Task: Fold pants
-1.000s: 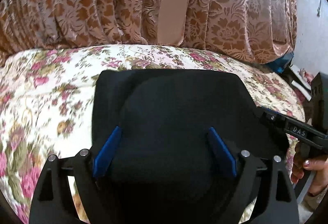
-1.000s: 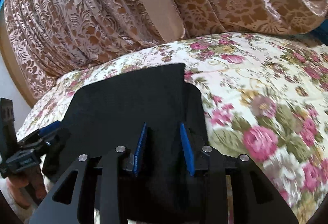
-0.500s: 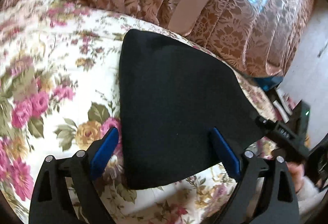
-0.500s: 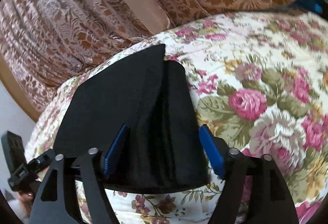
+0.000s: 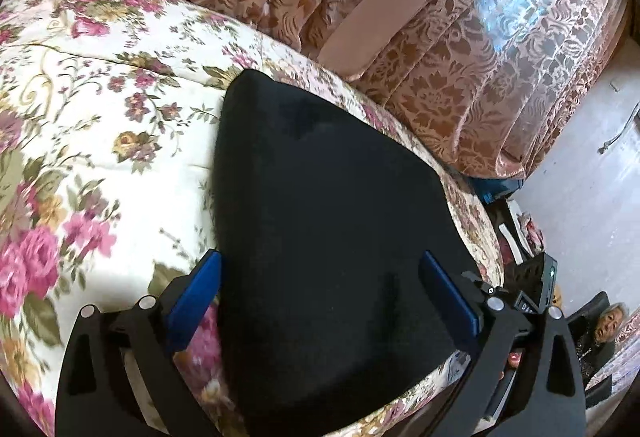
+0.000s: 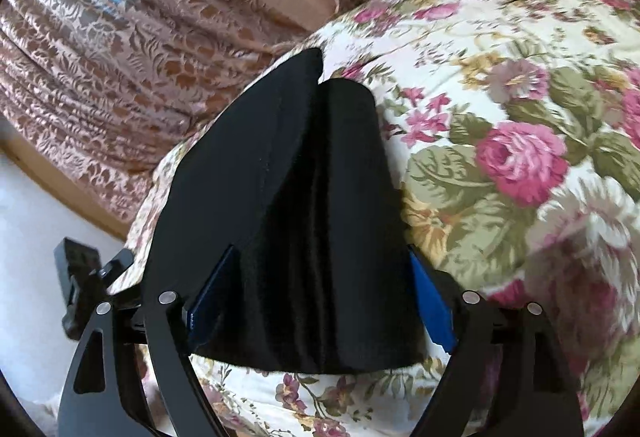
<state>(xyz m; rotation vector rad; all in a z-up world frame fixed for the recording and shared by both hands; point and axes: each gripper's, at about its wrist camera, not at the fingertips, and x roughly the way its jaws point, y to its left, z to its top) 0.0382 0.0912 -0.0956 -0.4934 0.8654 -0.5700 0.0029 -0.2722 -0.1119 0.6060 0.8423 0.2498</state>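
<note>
Both grippers have drawn back and let go since a second ago, when the right one was pinched narrow on the cloth and the left sat low over it; now the black pants (image 5: 328, 229) lie folded on the floral bedspread (image 5: 92, 125), with more of the bedding showing around them.

From the left wrist view, the left gripper (image 5: 320, 297) hangs above the near end of the bundle with its jaws spread wide, blue pads (image 5: 192, 301) standing apart on either side of the fabric and gripping nothing. The pants form a smooth, rounded dark shape that narrows toward the far side of the bed, close to the bed's right edge. Behind the bed hangs a brown patterned curtain (image 5: 460, 69) with a plain pink band running down it. Past the bed's right edge part of the other gripper's black body shows, and a person sits low in the far right corner of that view.

From the right wrist view, the right gripper (image 6: 320, 297) is likewise released, its fingers splayed to either side of the pants' (image 6: 288, 221) near edge. Here the bundle shows two layers, a flatter panel on the left and a ridged fold on the right, meeting in a crease up the middle. The bedspread (image 6: 500, 157) spreads away to the right, and the curtain (image 6: 120, 77) fills the upper left.
</note>
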